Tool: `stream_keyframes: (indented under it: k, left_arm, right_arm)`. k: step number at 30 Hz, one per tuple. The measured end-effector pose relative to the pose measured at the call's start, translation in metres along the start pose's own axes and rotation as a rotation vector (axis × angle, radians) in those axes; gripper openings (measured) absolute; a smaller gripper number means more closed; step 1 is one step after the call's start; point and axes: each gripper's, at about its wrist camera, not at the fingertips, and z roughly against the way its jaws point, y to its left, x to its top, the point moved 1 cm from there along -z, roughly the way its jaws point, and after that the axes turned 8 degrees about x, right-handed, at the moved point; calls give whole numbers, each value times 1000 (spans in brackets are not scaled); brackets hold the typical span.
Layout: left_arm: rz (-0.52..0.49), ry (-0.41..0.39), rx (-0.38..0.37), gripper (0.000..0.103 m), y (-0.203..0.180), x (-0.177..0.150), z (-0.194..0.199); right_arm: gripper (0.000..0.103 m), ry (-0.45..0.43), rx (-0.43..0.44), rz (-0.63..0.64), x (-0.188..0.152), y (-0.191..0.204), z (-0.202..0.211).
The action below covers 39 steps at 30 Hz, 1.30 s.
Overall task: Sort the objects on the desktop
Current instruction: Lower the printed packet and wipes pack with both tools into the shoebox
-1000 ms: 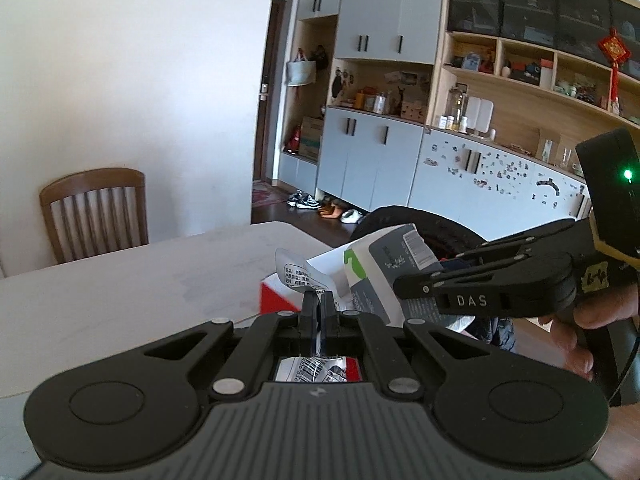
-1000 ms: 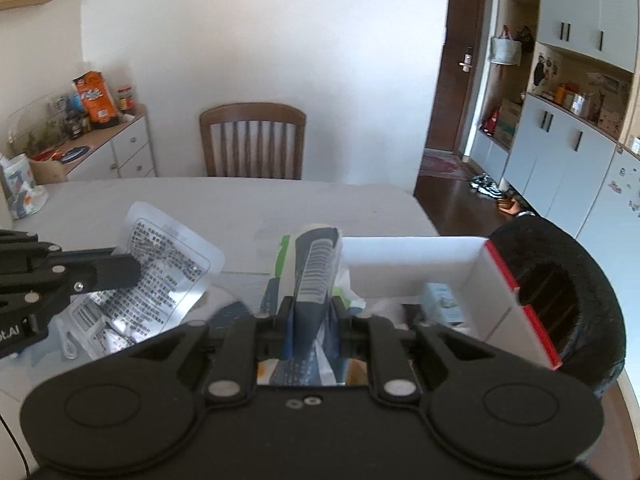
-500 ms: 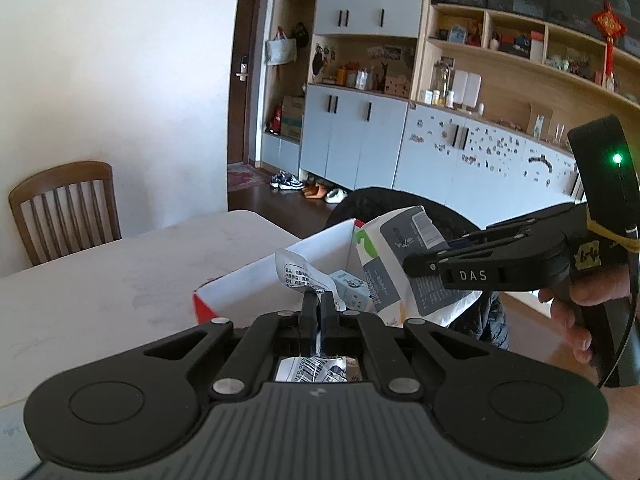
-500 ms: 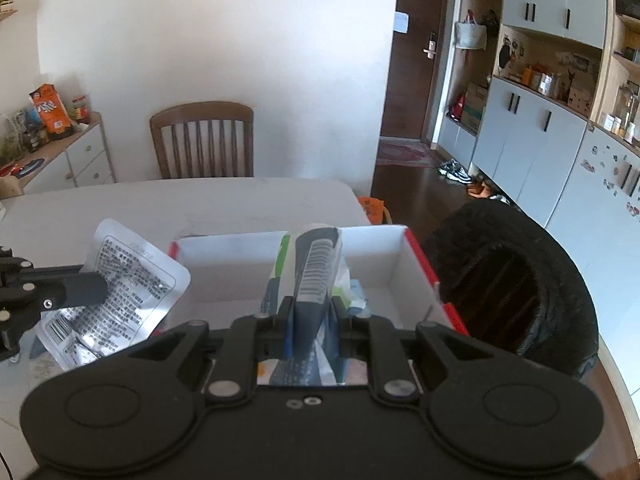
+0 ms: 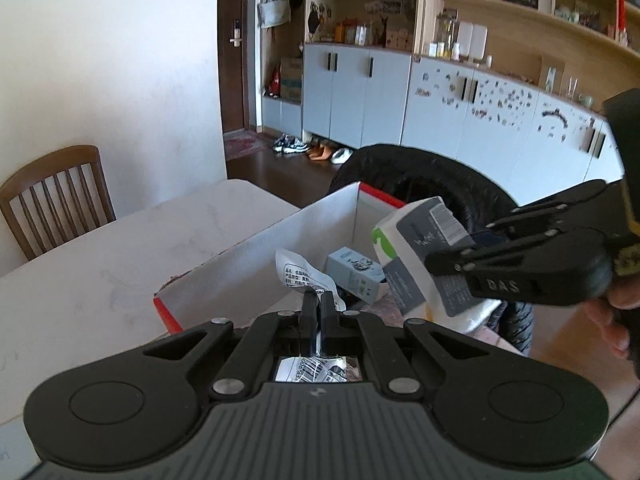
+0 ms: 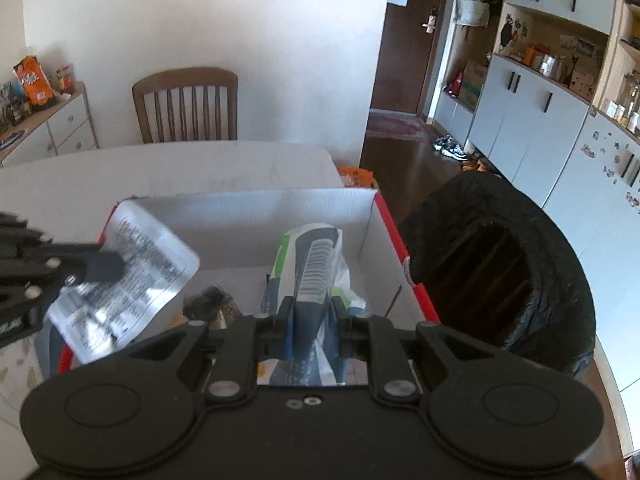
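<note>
Our right claw (image 6: 312,312) grips a gray-green pack (image 6: 310,256), long side pointing away over the box (image 6: 256,208). Our left claw (image 5: 318,308) pinches a shiny printed pouch (image 5: 300,276).

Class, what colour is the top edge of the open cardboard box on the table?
Red, on the box, whose walls are white inside; clearest in the right wrist view.

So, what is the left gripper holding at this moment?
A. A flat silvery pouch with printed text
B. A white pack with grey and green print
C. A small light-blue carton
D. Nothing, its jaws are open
A: the left gripper is shut on the silvery pouch, above the white box with red edges; the white pack with grey and green print is in the right gripper.
</note>
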Motion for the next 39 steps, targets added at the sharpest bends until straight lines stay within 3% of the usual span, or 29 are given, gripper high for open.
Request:
stream_keyframes:
  k: [7, 25, 39]
  left_arm:
    - [-31, 49, 48, 1, -2, 3, -27]
    - [-12, 158, 54, 1, -9, 4, -67]
    - [20, 281, 104, 3, 10, -1, -86]
  right_arm:
    - [16, 37, 8, 31, -6, -5, -14]
    - [17, 60, 19, 65, -7, -7, -41]
    - [33, 90, 13, 67, -16, -15, -39]
